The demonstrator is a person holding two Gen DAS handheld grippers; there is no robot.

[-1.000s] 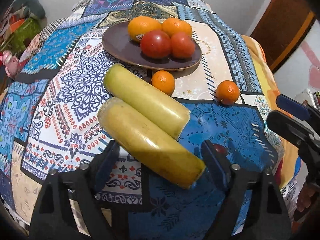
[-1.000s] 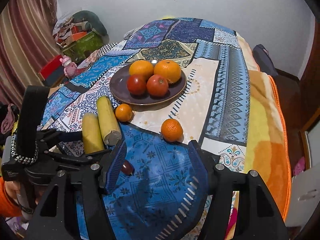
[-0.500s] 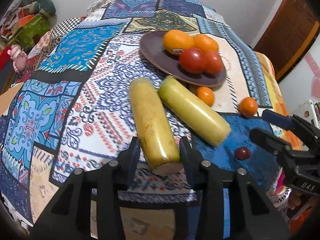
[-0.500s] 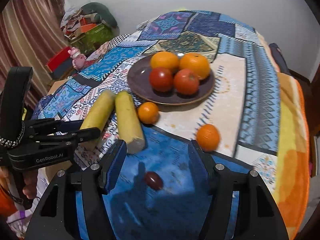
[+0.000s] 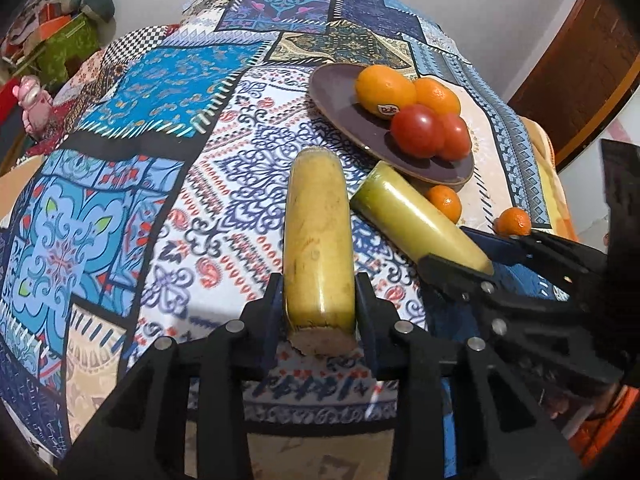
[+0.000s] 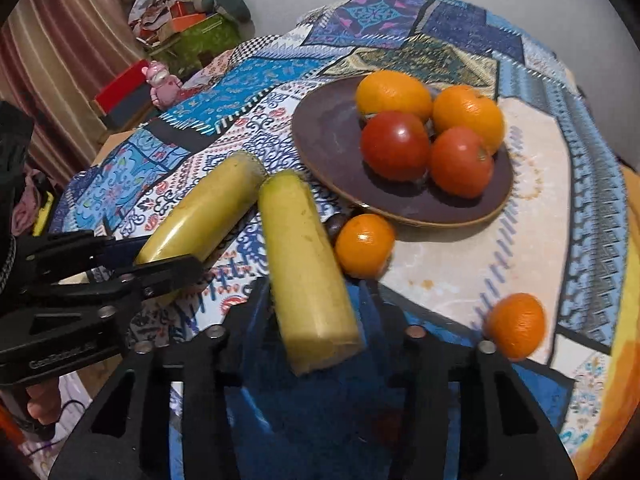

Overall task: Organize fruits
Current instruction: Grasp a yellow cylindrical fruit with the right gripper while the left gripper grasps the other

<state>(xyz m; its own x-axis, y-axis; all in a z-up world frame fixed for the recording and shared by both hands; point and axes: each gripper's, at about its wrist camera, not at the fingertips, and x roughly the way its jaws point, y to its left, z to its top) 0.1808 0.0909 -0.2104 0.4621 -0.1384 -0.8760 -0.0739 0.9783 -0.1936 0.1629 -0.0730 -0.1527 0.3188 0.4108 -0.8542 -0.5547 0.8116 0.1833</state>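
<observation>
Two thick yellow fruit pieces lie side by side on the patterned cloth. My left gripper (image 5: pixel 320 300) has the near cut end of the left piece (image 5: pixel 316 232) between its closing jaws, and the pads touch its sides. In the right wrist view, my right gripper (image 6: pixel 314 308) is closing on the near end of the right piece (image 6: pixel 304 256), pads against it. Each gripper shows in the other's view: the right gripper (image 5: pixel 452 248) and the left gripper (image 6: pixel 168 256). A brown plate (image 6: pixel 328 140) behind holds two oranges and two tomatoes.
Two small mandarins (image 6: pixel 364 246) (image 6: pixel 516 326) lie on the cloth in front of the plate. A small dark round thing (image 6: pixel 336 224) sits between the right piece and the nearer mandarin. A pink toy (image 6: pixel 160 80) and piled boxes (image 6: pixel 192 28) stand beyond the table's left edge.
Both grippers came in over the fruit pieces and their jaws narrowed around the near ends. The right gripper moved left and down from above the blue cloth patch.
</observation>
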